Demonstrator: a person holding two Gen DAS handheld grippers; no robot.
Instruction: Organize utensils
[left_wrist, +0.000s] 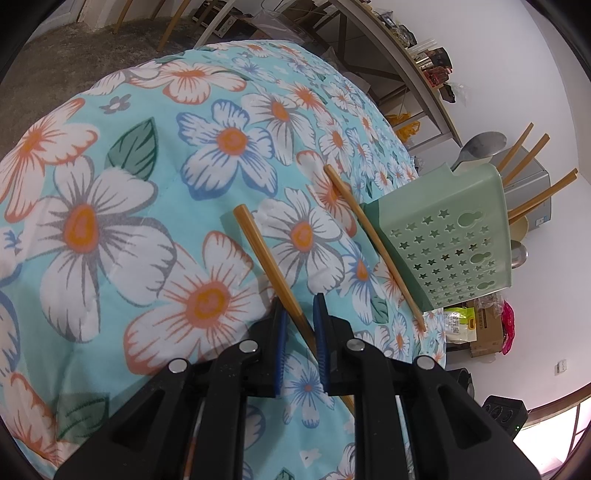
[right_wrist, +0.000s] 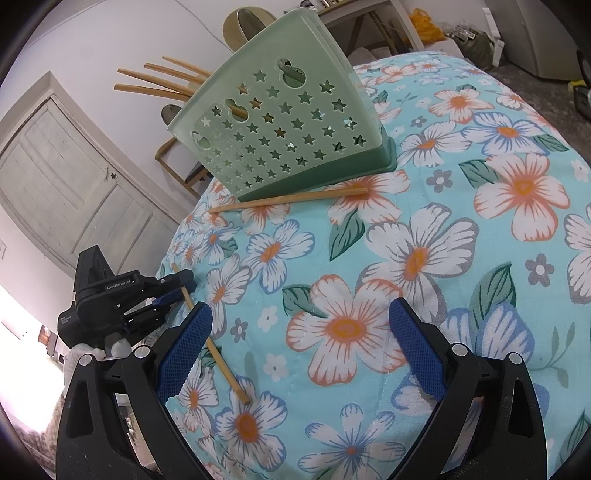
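The left hand-held gripper (left_wrist: 300, 317) has its blue pads drawn narrow around a wooden chopstick (left_wrist: 271, 267), which passes between them near its thin end; its thick end lies out on the flowered cloth (left_wrist: 110, 192) that covers the worktop; from the right wrist view the same chopstick (right_wrist: 212, 341) runs from that gripper (right_wrist: 173, 290) across the cloth to a free end on a flower. The right hand-held gripper (right_wrist: 301, 332) stands wide with nothing between its pads, above the cloth. A second chopstick (left_wrist: 373, 240) lies on the cloth just beside the base of the green utensil holder (left_wrist: 448, 236), apparently touching its lower edge; the holder, pierced with star holes, stands near the far edge of the worktop; several chopsticks (right_wrist: 159, 79) and spoons (left_wrist: 480, 146) stick out of its top. A white-gloved hand (right_wrist: 94, 350) grips the left tool from below.
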